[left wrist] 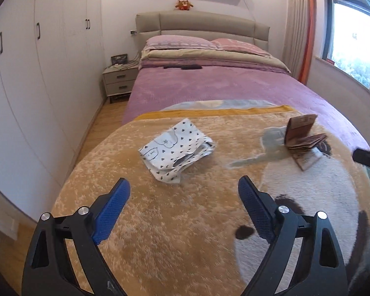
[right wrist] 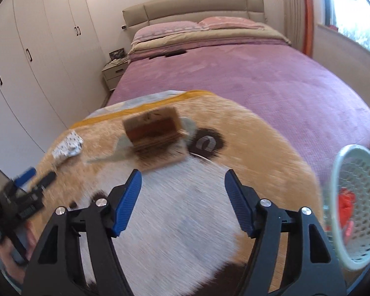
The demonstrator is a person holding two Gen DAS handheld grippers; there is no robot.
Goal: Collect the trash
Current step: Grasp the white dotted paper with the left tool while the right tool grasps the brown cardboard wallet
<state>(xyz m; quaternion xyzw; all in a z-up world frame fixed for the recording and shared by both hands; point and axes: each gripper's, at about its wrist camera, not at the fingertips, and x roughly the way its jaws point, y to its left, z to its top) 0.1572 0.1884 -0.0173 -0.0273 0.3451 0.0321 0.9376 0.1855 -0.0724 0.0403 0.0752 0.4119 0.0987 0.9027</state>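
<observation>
A crumpled white wrapper with small dark hearts (left wrist: 176,149) lies on the plush tan blanket (left wrist: 160,222), just ahead of my open, empty left gripper (left wrist: 183,188). A brown folded paper packet (left wrist: 303,140) lies to its right. In the right wrist view the brown packet (right wrist: 156,135) sits just ahead of my open, empty right gripper (right wrist: 182,177), and the white wrapper (right wrist: 67,148) lies far left. The left gripper (right wrist: 34,180) shows at the left edge there. A pale green mesh basket (right wrist: 345,261) at the right holds red trash (right wrist: 346,203).
The blanket (right wrist: 185,222) lies on the foot of a bed with a purple cover (left wrist: 222,86). White wardrobes (left wrist: 49,74) line the left wall, with a nightstand (left wrist: 119,81) beside the bed. A window (left wrist: 352,39) and ledge are at right.
</observation>
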